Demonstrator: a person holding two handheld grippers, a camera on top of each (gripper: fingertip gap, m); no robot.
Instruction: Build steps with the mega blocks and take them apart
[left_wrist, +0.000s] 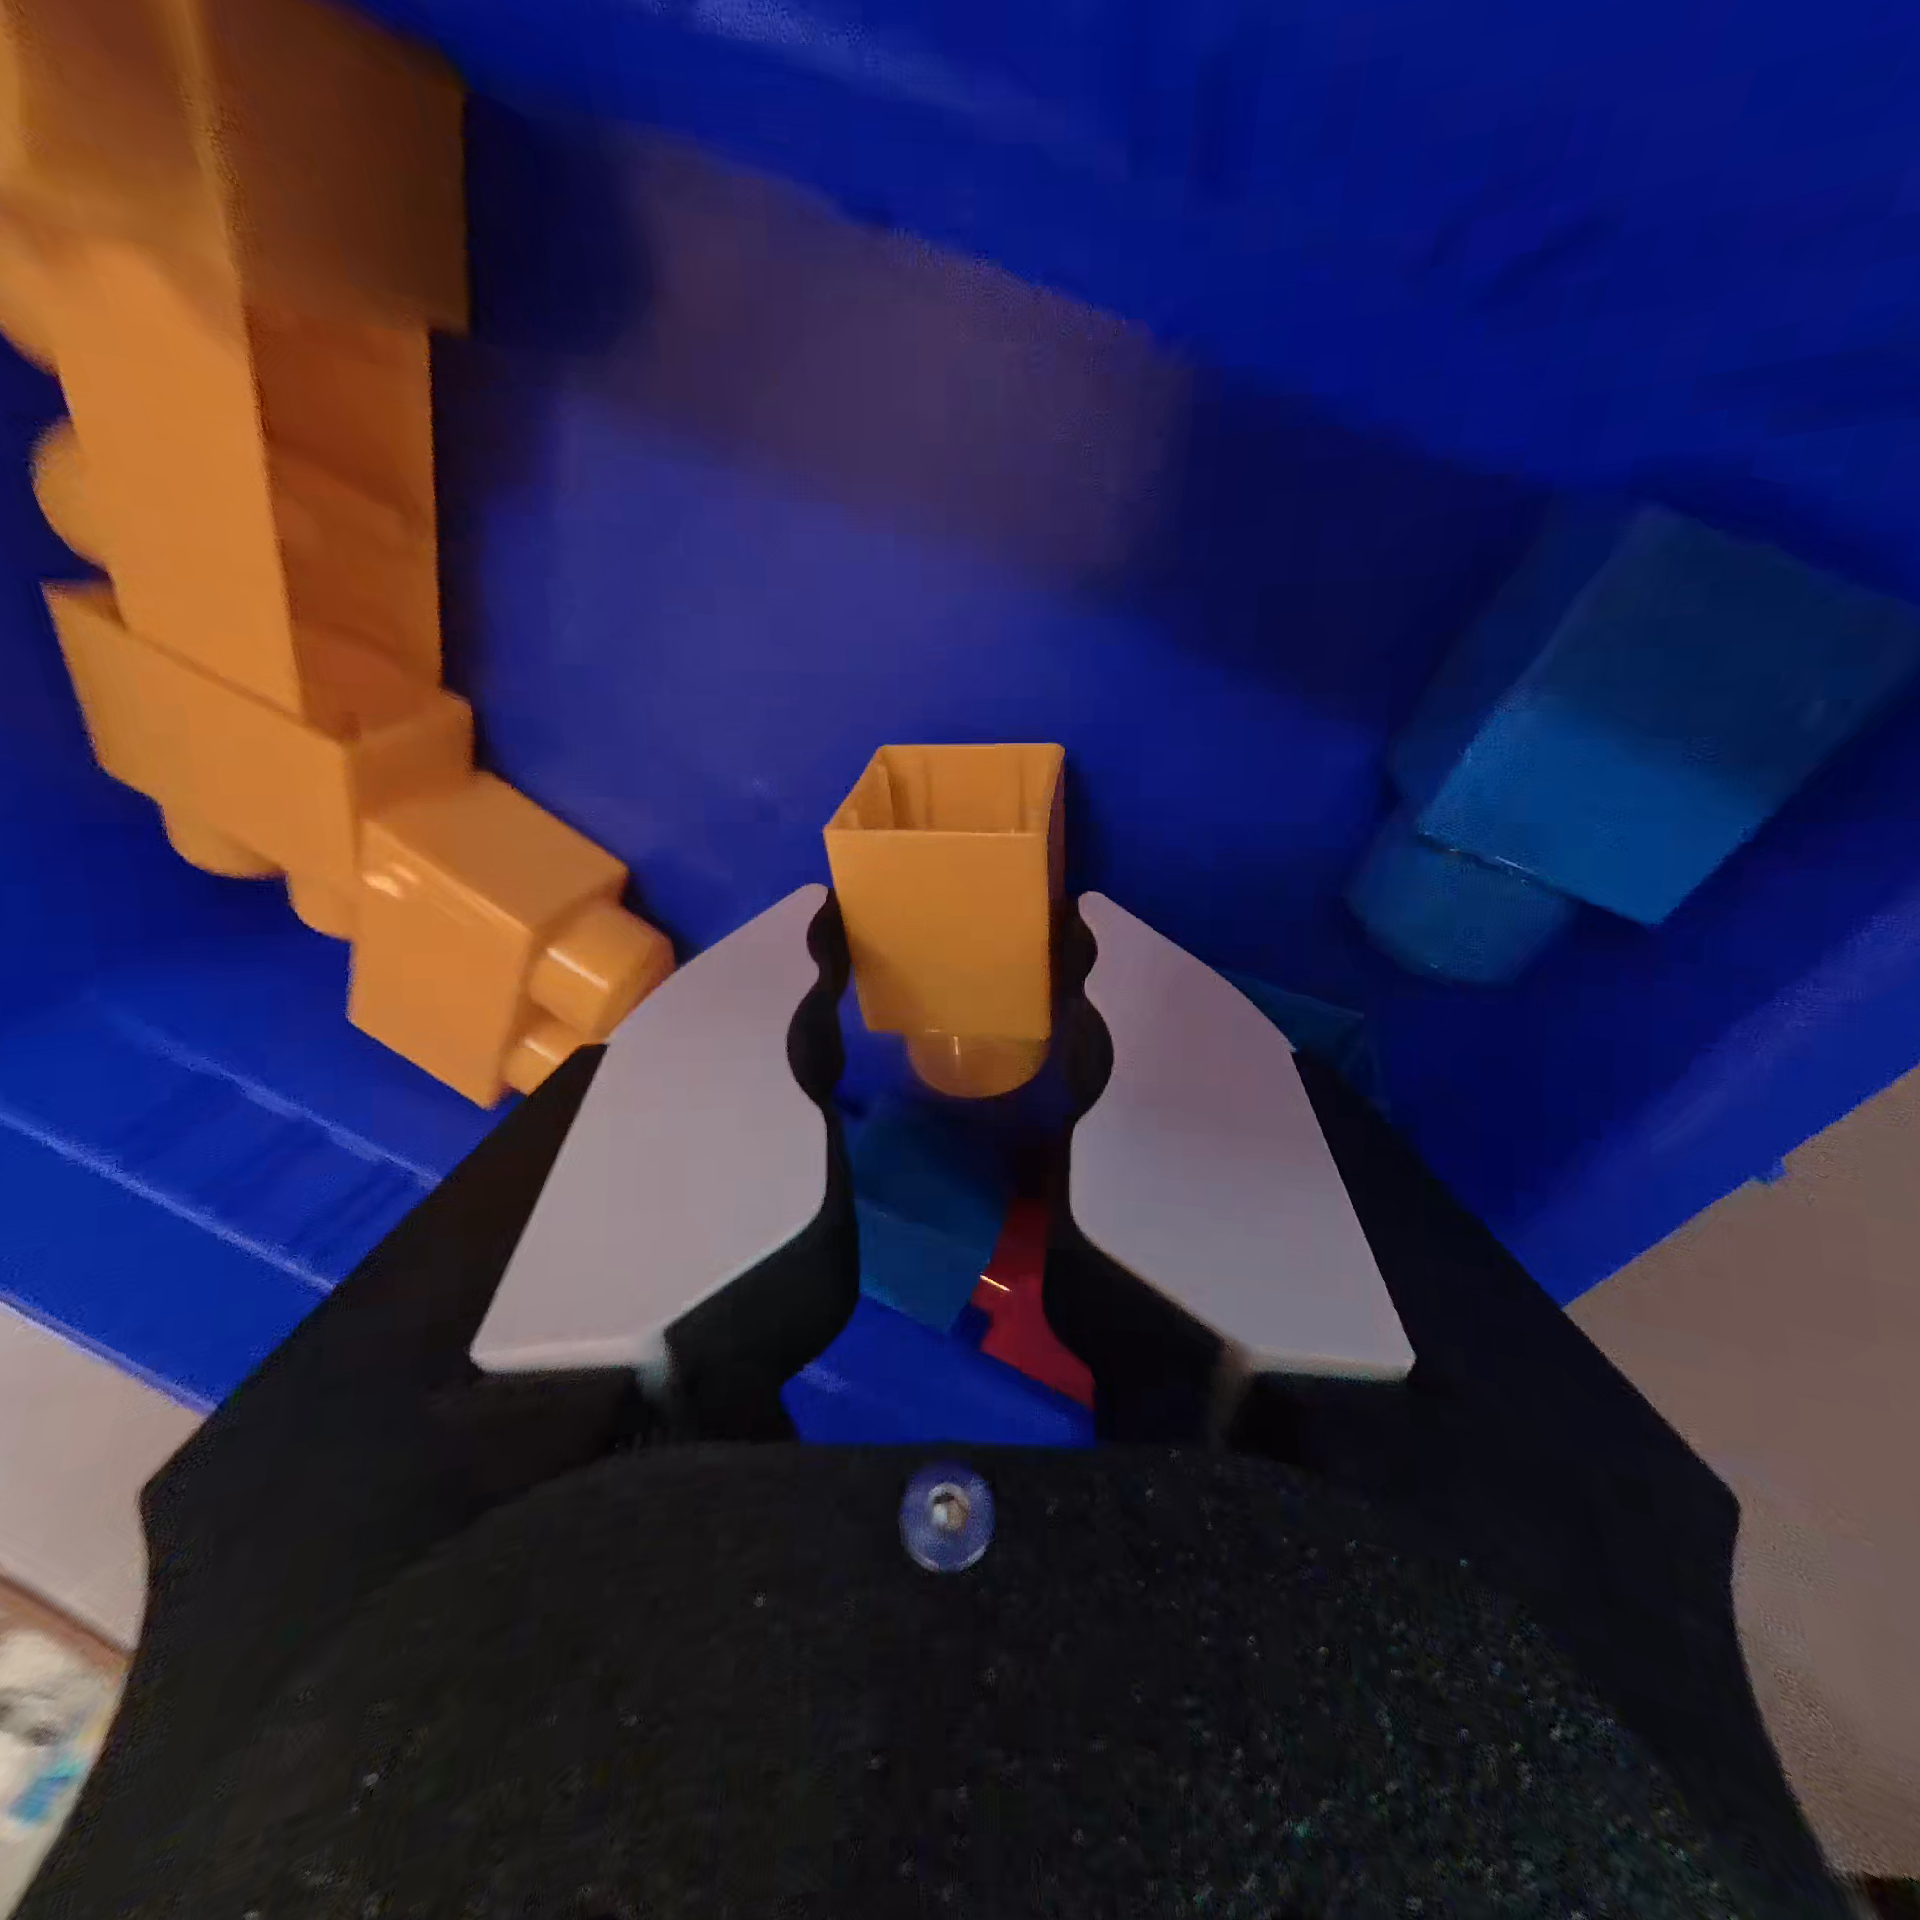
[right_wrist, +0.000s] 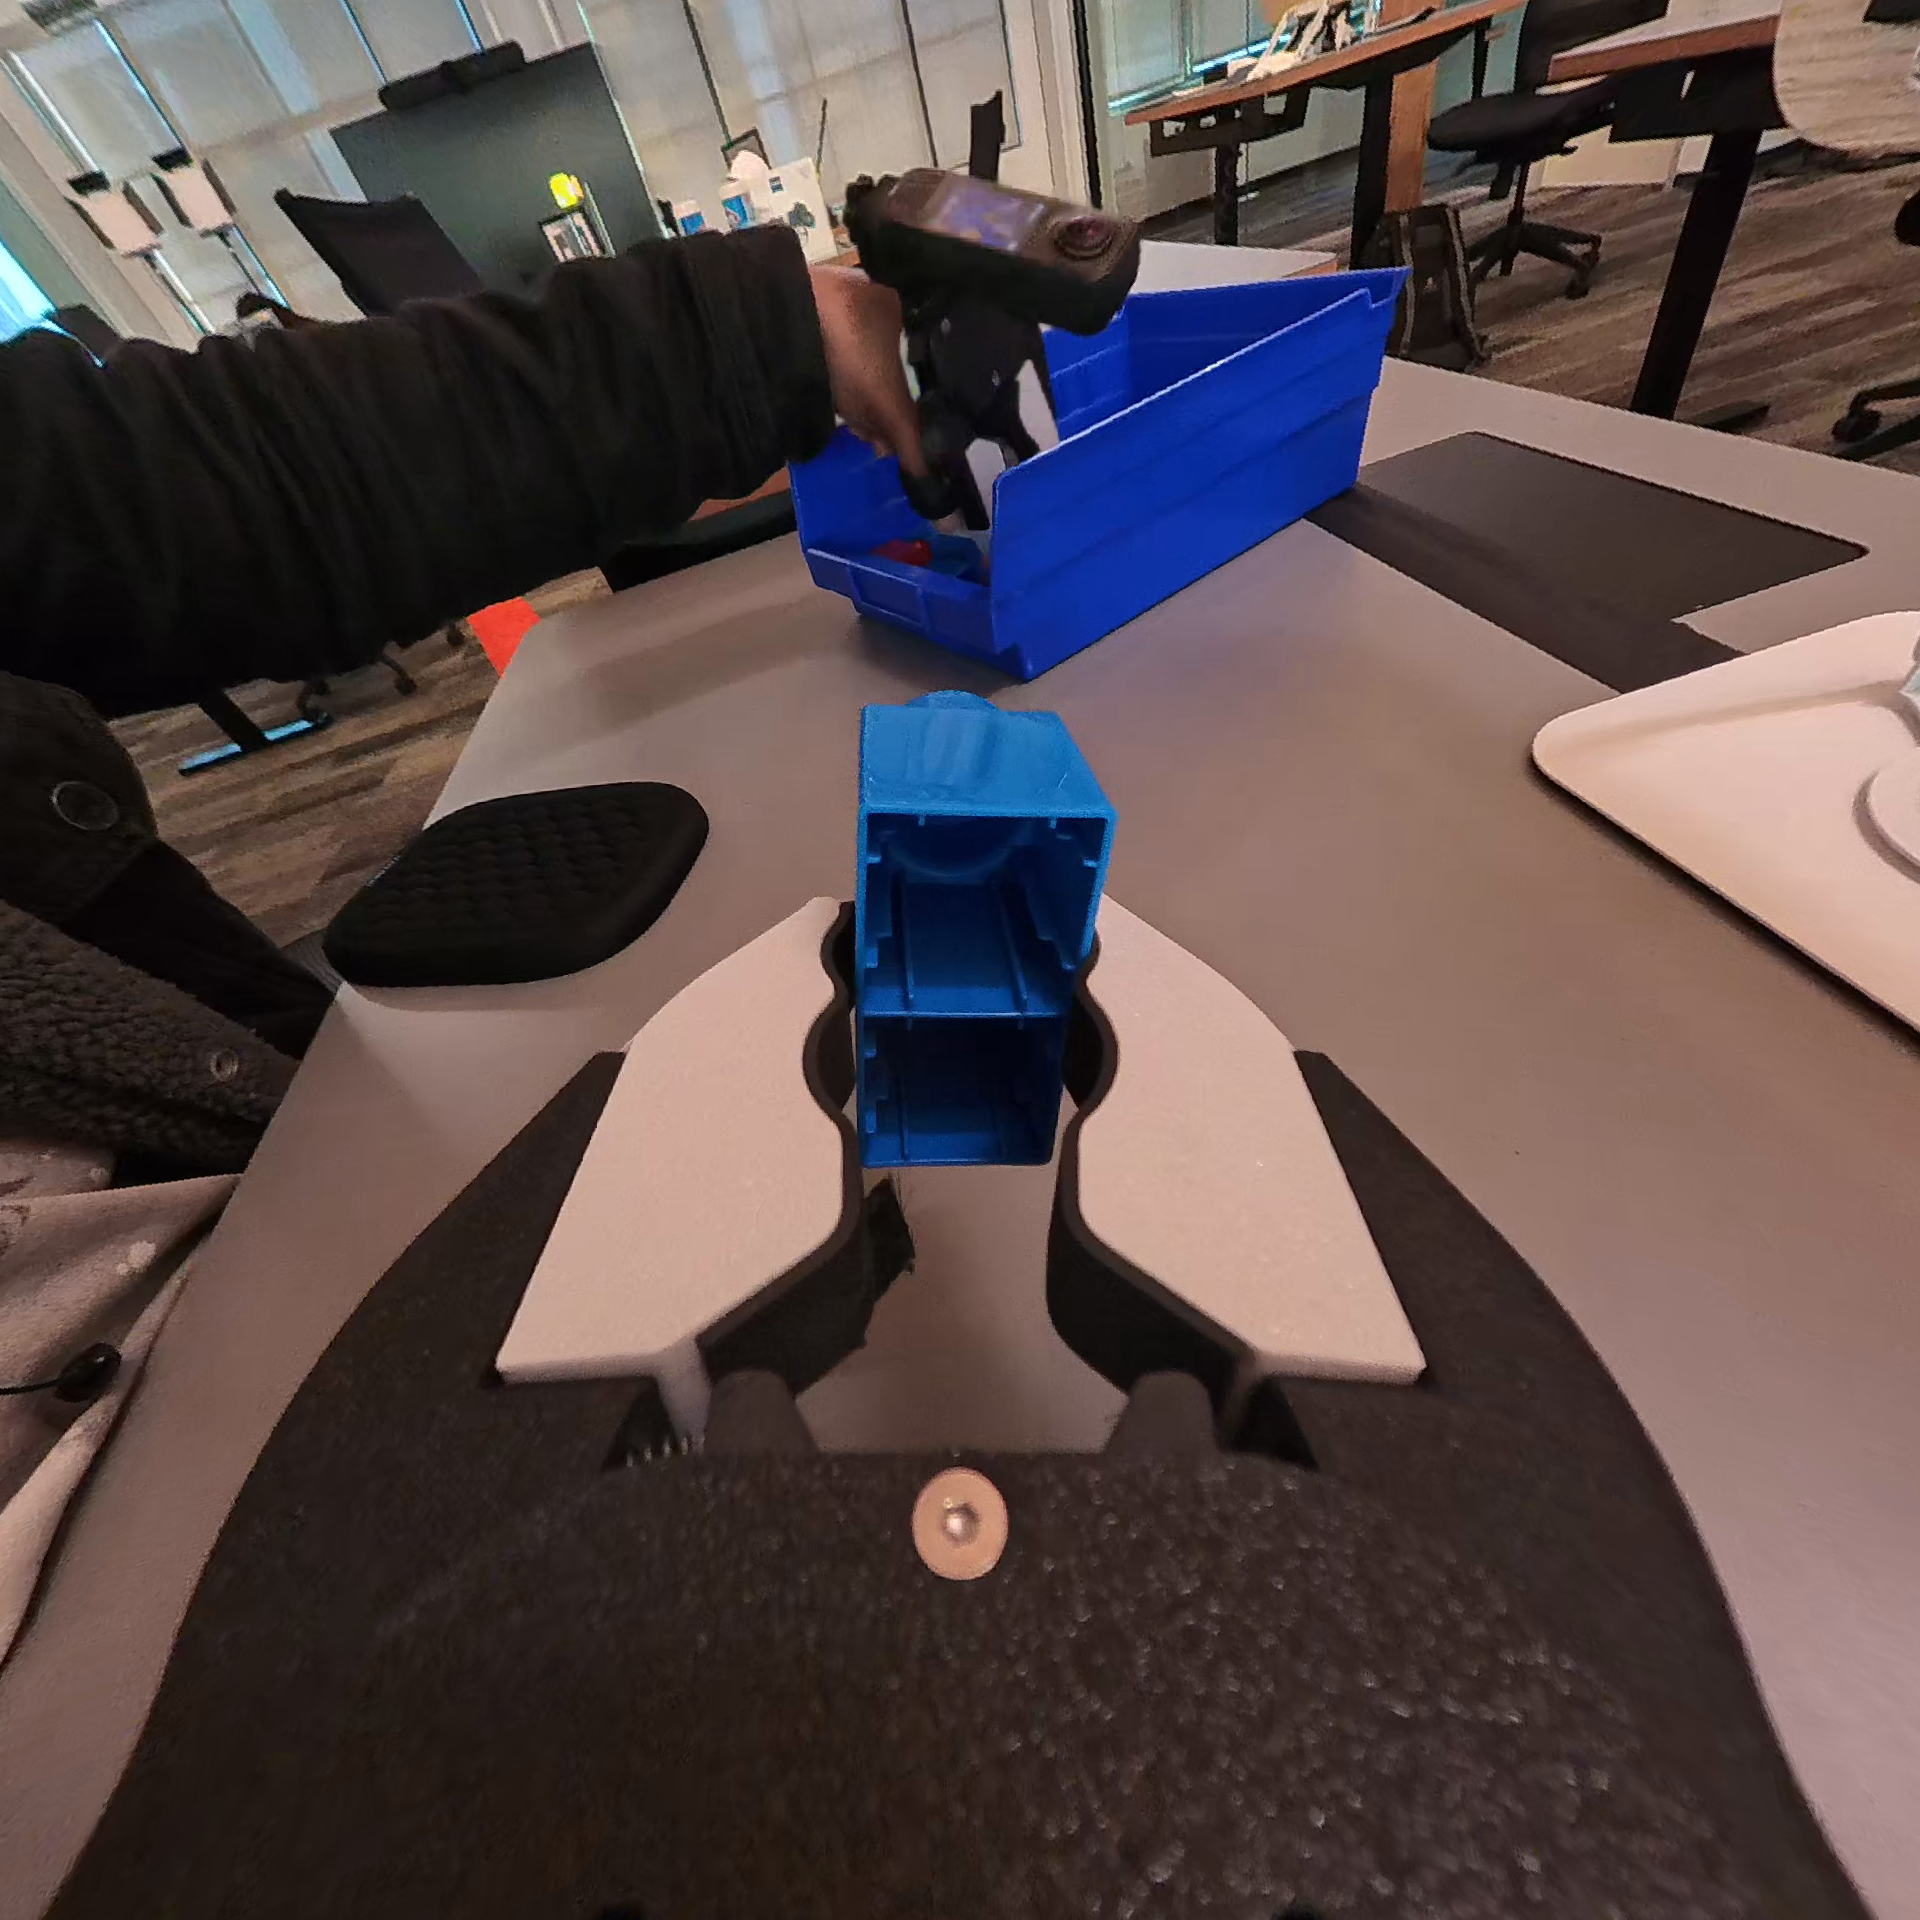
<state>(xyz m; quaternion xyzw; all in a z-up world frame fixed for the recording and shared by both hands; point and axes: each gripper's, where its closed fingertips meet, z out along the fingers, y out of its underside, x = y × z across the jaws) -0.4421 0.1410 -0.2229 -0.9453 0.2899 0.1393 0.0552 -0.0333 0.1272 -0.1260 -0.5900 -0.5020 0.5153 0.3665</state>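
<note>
The left gripper (left_wrist: 951, 977) is closed on a small orange block (left_wrist: 948, 894), stud end toward the camera, inside the blue bin (left_wrist: 1143, 520). A stepped orange assembly (left_wrist: 260, 623) and a loose blue block (left_wrist: 1621, 769) lie in the bin. The right gripper (right_wrist: 961, 1023) is clamped on a two-cell blue block (right_wrist: 971, 935), hollow underside facing the camera, above the grey bench (right_wrist: 1351, 935), well apart from the bin.

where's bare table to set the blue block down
Bare grey table lies between the blue bin, the white tray and the black pad. The bin is crowded: orange stack, loose blocks.
</note>
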